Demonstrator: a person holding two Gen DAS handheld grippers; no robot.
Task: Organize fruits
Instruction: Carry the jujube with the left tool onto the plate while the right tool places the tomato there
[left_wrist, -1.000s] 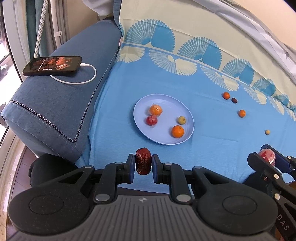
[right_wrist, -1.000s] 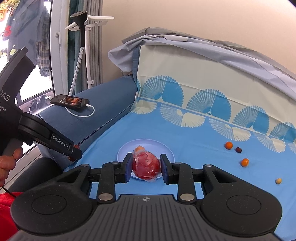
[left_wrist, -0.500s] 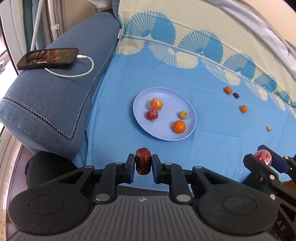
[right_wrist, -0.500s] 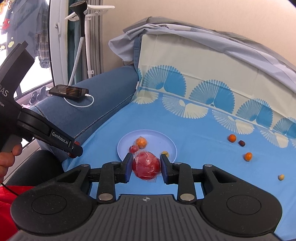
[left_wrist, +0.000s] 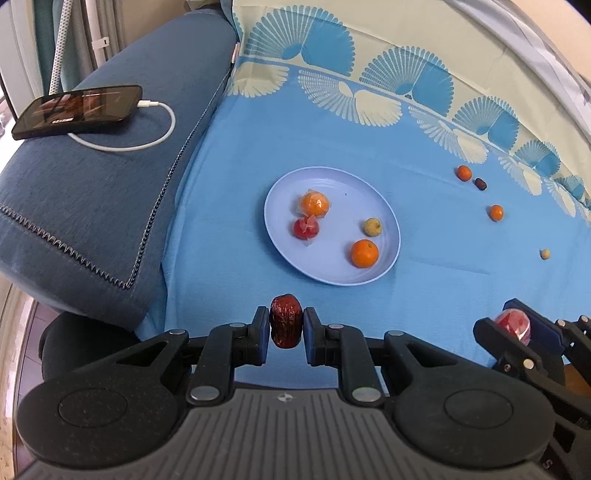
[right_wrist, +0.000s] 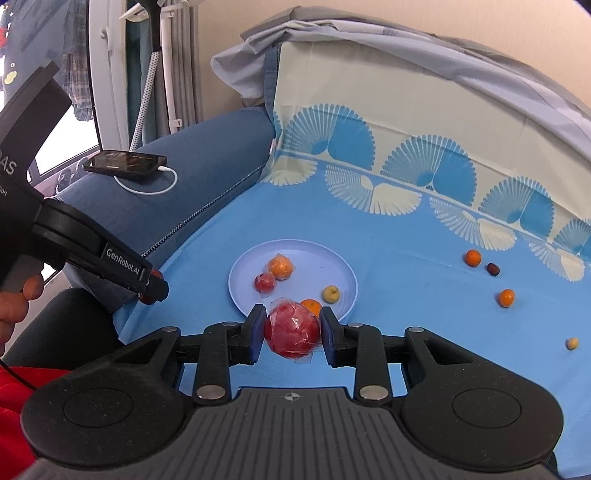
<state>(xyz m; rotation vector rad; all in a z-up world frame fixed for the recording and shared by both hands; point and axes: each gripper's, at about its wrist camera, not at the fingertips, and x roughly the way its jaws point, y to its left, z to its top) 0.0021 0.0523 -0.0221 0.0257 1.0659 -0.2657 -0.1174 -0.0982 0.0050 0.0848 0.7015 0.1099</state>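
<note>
My left gripper (left_wrist: 285, 321) is shut on a wrinkled dark red date (left_wrist: 285, 320), held above the sheet just in front of the light blue plate (left_wrist: 369, 199). My right gripper (right_wrist: 293, 329) is shut on a plastic-wrapped red fruit (right_wrist: 293, 329), held near the plate's front rim (right_wrist: 332, 258); it also shows in the left wrist view (left_wrist: 513, 325). On the plate lie a wrapped orange (left_wrist: 314, 203), a small wrapped red fruit (left_wrist: 306, 228), a yellowish fruit (left_wrist: 372, 226) and an orange (left_wrist: 364, 253).
Loose on the blue sheet at the right lie two small oranges (left_wrist: 463, 172) (left_wrist: 496, 212), a dark date (left_wrist: 480, 183) and a small yellowish fruit (left_wrist: 545, 253). A phone (left_wrist: 77, 110) with a white cable rests on the blue sofa arm at the left.
Both grippers have moved forward toward the plate with their fruits still held; the plate looks larger and nearer in both views.
</note>
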